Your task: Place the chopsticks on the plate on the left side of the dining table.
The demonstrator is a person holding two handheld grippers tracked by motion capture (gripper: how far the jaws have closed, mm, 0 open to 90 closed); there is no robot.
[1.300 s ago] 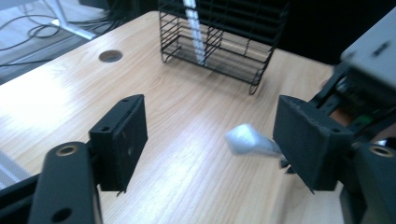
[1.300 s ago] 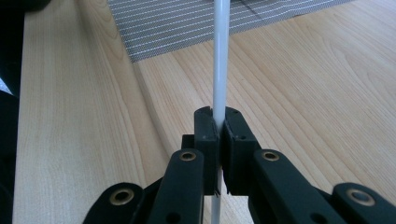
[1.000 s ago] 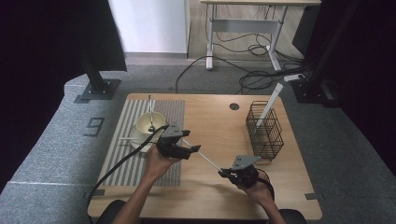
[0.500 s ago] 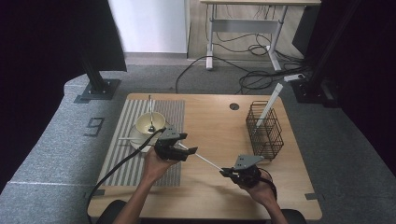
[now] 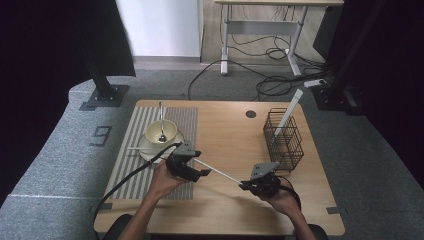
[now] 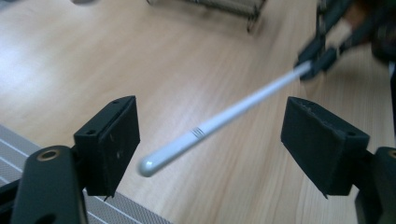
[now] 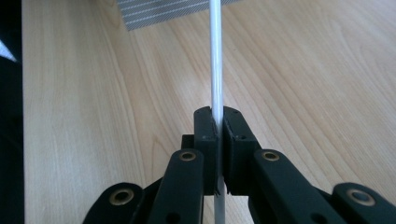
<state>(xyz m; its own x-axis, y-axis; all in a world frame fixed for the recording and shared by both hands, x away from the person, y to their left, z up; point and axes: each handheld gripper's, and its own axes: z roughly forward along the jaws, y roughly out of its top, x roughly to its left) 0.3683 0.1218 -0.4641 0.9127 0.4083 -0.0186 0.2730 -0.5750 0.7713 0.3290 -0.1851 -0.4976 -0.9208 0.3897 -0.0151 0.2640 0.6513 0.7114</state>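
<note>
A thin white chopstick [image 5: 218, 173] hangs just above the wooden table [image 5: 225, 130], between my two grippers. My right gripper [image 5: 244, 186] is shut on one end of it; in the right gripper view the jaws [image 7: 218, 115] pinch the stick [image 7: 215, 56], which runs straight ahead. My left gripper [image 5: 200, 169] is open around the other end. In the left gripper view the rounded tip of the chopstick [image 6: 196, 134] floats between the two spread pads [image 6: 116, 140], touching neither.
On the striped mat [image 5: 125, 165] stands a cream bowl [image 5: 161, 131] with a spoon [image 5: 161, 122] in it, on a plate with another white chopstick [image 5: 136, 148] lying at its edge. A black wire basket [image 5: 283, 139] at the right holds a white stick [image 5: 291, 106].
My left gripper has drifted a little toward the person's side of the table. The right gripper and the chopstick have stayed nearly in place.
</note>
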